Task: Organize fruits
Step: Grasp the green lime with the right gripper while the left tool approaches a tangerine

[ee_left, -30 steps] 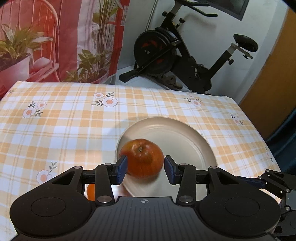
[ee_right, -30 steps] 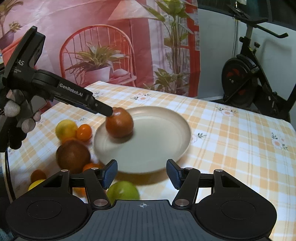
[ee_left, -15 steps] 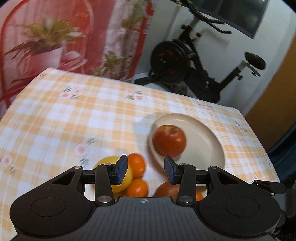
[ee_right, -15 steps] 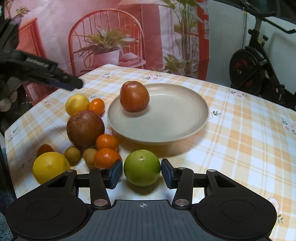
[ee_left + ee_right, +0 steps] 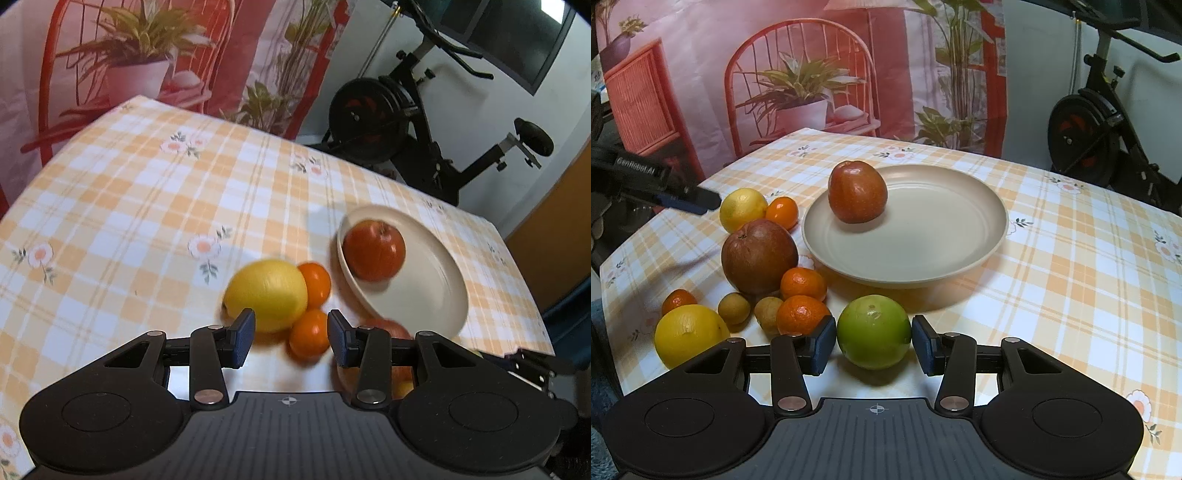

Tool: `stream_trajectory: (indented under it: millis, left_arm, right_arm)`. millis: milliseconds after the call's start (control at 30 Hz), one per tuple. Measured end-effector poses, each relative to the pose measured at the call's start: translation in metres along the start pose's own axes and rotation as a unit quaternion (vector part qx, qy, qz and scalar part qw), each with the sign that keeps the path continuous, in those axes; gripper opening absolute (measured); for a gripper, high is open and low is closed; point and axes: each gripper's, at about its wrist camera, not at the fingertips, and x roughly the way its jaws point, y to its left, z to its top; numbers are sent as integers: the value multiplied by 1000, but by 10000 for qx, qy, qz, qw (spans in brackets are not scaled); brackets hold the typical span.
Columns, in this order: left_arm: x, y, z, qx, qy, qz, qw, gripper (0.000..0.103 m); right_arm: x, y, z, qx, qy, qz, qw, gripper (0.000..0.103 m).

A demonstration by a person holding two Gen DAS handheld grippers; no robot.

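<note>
**Right wrist view: green fruit framed by parted fingers**

Right wrist view: the round green fruit [image 5: 874, 331] lies on the orange-checked tablecloth [image 5: 1071, 258], between the spread fingers of the right gripper [image 5: 874, 345], with slim gaps either side. Beyond it a red apple [image 5: 857, 191] rests in the beige round plate [image 5: 960, 254]. The left gripper [image 5: 291, 339] is also spread and empty above a small orange mandarin [image 5: 309, 339], beside a yellow lemon [image 5: 266, 293].
</note>
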Motion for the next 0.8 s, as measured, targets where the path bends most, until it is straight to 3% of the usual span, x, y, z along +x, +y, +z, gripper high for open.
stream_trajectory:
  millis: [300, 800]
  left_arm:
    - [4, 1, -17, 36, 242, -96, 9997, 46]
    - [14, -6, -16, 103, 287, -95, 9995, 42]
  right_arm:
    - [0, 0, -1, 42, -49, -3, 10000, 41]
    - [-1, 0, -2, 79, -77, -1, 9999, 42]
